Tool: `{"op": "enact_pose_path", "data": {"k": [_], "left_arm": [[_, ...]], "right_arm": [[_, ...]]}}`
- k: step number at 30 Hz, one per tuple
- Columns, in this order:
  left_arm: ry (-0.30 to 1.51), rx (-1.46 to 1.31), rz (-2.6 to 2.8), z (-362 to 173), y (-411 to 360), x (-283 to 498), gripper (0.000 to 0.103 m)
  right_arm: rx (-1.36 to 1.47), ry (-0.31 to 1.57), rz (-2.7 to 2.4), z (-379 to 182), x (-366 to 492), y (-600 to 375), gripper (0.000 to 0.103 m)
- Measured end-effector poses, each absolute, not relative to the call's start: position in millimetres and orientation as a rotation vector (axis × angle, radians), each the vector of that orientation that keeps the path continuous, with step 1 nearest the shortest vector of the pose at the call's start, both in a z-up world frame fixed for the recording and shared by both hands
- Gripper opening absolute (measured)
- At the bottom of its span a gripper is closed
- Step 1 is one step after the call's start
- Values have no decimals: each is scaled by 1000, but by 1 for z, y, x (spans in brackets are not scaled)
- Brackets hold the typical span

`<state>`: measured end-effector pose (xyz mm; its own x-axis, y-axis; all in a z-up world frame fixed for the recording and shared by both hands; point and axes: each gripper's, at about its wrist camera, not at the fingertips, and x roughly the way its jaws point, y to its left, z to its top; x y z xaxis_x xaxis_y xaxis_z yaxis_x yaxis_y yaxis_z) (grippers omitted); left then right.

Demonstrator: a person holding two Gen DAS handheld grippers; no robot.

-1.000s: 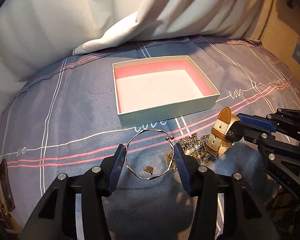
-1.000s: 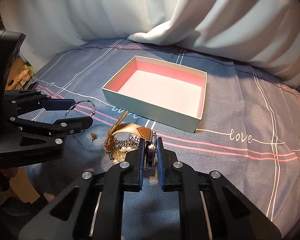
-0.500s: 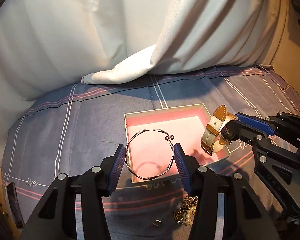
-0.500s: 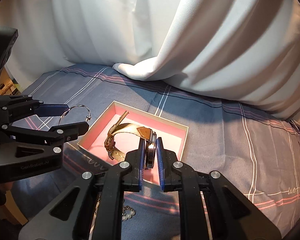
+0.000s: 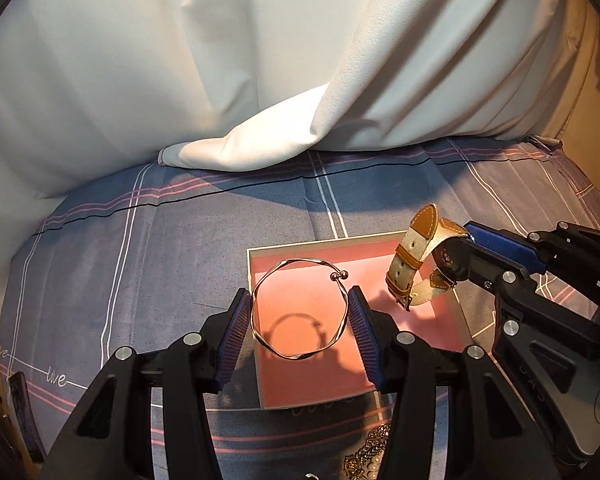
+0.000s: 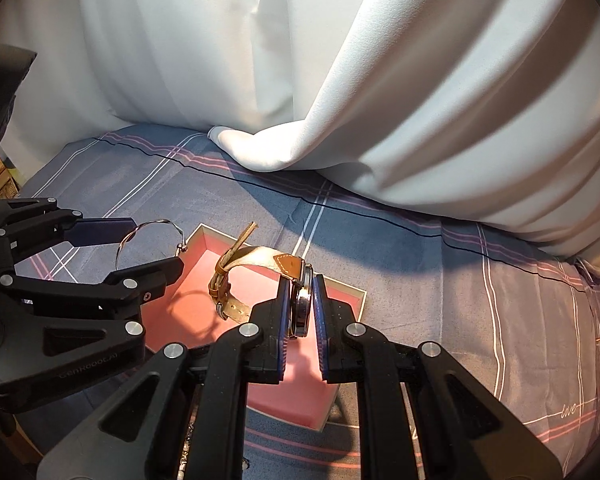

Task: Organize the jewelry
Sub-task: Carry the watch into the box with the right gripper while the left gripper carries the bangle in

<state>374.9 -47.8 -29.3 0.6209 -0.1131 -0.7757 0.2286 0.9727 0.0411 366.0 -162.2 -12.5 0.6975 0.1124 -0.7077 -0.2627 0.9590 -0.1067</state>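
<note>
My left gripper (image 5: 300,320) is shut on a twisted silver bangle (image 5: 296,354) and holds it in the air over the open box (image 5: 324,245) with the pink lining. My right gripper (image 6: 301,304) is shut on the case of a wristwatch (image 6: 302,300) with a tan leather strap (image 6: 256,258). The watch also hangs above the box (image 6: 358,294), at its right side in the left wrist view (image 5: 414,258). The bangle's shadow falls on the box floor. The bangle also shows in the right wrist view (image 6: 152,226).
The box sits on a blue-grey bedsheet (image 5: 160,264) with pink and white stripes. White curtain cloth (image 5: 260,80) hangs behind it and a fold lies on the sheet. A heap of pearl and chain jewelry (image 5: 366,462) lies on the sheet near me, in front of the box.
Both grippers lifted their pieces off the sheet, the bangle and the watch, and carried them forward over the box. The jewelry heap stays behind on the sheet.
</note>
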Motion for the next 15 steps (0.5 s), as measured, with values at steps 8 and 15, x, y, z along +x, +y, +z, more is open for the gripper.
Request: {"op": "enact_pose_path", "data": {"k": [8, 15], "left_arm": [[923, 136, -188, -44, -48, 386, 49], [966, 134, -183, -61, -49, 394, 49]], "right_arm": [[-223, 822, 209, -30, 376, -158, 12], [-239, 874, 214, -51, 382, -153, 12]]}}
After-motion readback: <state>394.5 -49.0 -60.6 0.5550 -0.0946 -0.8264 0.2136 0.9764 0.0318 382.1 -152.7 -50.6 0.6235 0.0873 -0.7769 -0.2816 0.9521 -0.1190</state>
